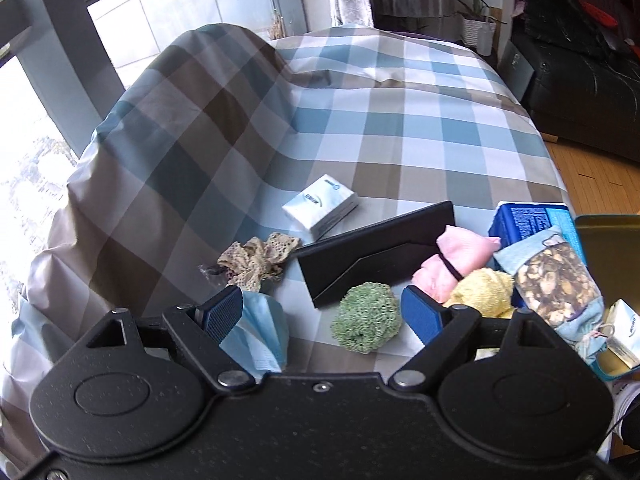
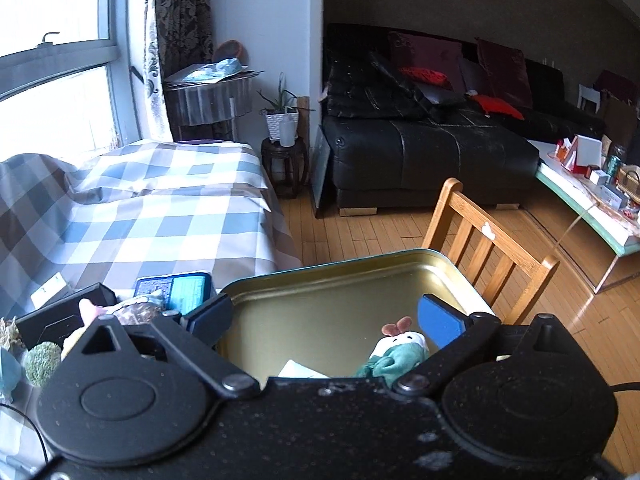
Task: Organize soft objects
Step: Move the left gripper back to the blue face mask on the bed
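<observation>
Between the spread fingers of the left gripper, a round green knitted scrubber lies on the checked blue, brown and white bedspread, untouched by either blue pad. Against the inner face of the left finger sits a crumpled pale blue face mask. Just beyond that fingertip lies a beige lace scrunchie, and past it a small white tissue packet. Straight ahead of the fingers a flat black folded case rests on the bedspread. Beside and beyond the right finger are a pink cloth bundle tied with a black band, a yellow fluffy cloth, and a patterned brown and pale blue fabric pouch leaning on a blue printed box; a second tissue packet shows at the far right.

Between the fingers of the right gripper, also held wide apart and gripping nothing, lies a shallow gold metal tray. Close to the right finger, inside the tray, sits a small plush toy in green and white with a pink bow, and what may be a white paper peeks out at the lower edge. Beyond the tray stand a wooden slatted chair and a black leather sofa.
</observation>
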### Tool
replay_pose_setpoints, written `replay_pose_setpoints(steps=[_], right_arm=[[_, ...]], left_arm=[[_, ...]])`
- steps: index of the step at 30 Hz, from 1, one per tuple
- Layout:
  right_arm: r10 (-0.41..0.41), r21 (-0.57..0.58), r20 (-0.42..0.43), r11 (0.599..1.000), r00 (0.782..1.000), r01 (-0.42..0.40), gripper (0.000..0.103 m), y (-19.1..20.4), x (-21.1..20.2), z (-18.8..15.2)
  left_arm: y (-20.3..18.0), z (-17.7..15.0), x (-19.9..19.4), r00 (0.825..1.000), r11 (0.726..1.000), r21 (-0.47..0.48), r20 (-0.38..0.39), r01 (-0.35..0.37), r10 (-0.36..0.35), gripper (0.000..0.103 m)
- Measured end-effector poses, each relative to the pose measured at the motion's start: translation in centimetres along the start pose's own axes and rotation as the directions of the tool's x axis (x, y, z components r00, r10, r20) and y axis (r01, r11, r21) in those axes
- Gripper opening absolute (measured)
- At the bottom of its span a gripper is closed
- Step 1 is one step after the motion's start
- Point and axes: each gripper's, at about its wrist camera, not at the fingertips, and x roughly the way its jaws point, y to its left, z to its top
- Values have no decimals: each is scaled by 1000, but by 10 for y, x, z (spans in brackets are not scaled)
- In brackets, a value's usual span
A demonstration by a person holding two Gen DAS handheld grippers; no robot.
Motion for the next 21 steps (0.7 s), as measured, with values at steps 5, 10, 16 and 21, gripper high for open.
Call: replay_pose_setpoints(steps=[5,10,16,21], right_arm=[[51,-39,26,998,998,-50,101,22,-9,-6],[40,-75,47,997,998,-36,102,45,-11,-12],[89,-122,3,989,996,-88,102,65,-4,-14],[138,-142,-39,980,990,-142,101,78,5,-14]], left_arm=[[32,8,13,999,997,-70,-15,-38,37,84],[59,11,30,994,989,-109,-48,-101,96,84],[65,-3,55,989,990,-103,-121,-95,82,83],[51,-17,64,990,997,-65,-137,-36,27,83]])
